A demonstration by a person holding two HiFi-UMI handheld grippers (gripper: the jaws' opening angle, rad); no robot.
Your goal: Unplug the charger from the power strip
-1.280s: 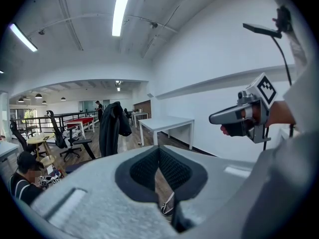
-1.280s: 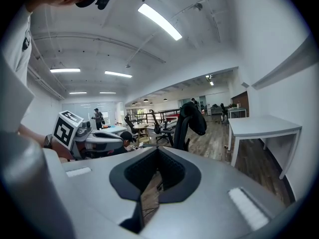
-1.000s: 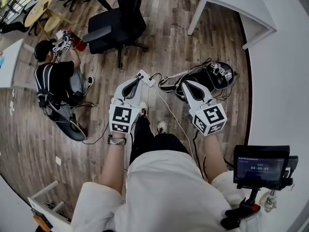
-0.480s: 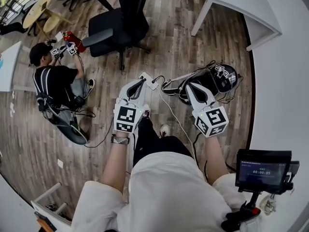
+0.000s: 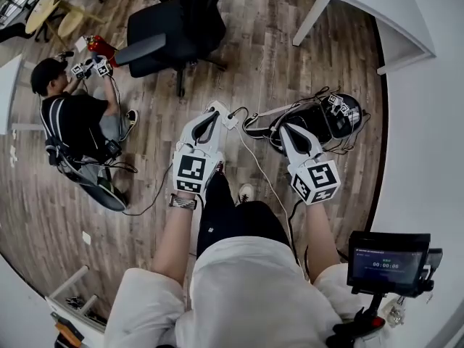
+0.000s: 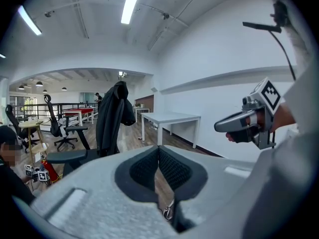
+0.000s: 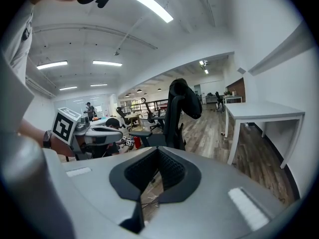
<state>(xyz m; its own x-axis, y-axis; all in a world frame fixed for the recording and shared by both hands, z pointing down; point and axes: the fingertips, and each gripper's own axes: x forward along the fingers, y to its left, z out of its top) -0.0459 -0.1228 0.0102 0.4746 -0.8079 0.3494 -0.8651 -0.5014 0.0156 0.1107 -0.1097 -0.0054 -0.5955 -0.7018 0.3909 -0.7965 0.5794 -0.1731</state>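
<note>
A white power strip [image 5: 222, 114] lies on the wood floor ahead of my feet. A dark plug [image 5: 232, 113] sits in its right end, and a thin white cable [image 5: 255, 167] runs from there back toward me. My left gripper [image 5: 211, 116] hangs just above the strip's near side, with its jaws closed together and nothing between them. My right gripper [image 5: 283, 127] hovers to the right over a black bag, also shut and empty. In the left gripper view the left gripper [image 6: 159, 151] has its pads meeting. The right gripper [image 7: 158, 152] looks the same in its own view.
A black bag [image 5: 319, 118] with tangled cables lies right of the strip. A black office chair [image 5: 174, 27] stands beyond it, and a white desk [image 5: 362, 6] is at the far right. A person [image 5: 72, 114] sits on the floor at left. A small screen [image 5: 388, 259] sits near my right hip.
Both grippers have sunk toward the floor and moved forward. The left gripper's tips now lie over the power strip's near side. Both stay shut.
</note>
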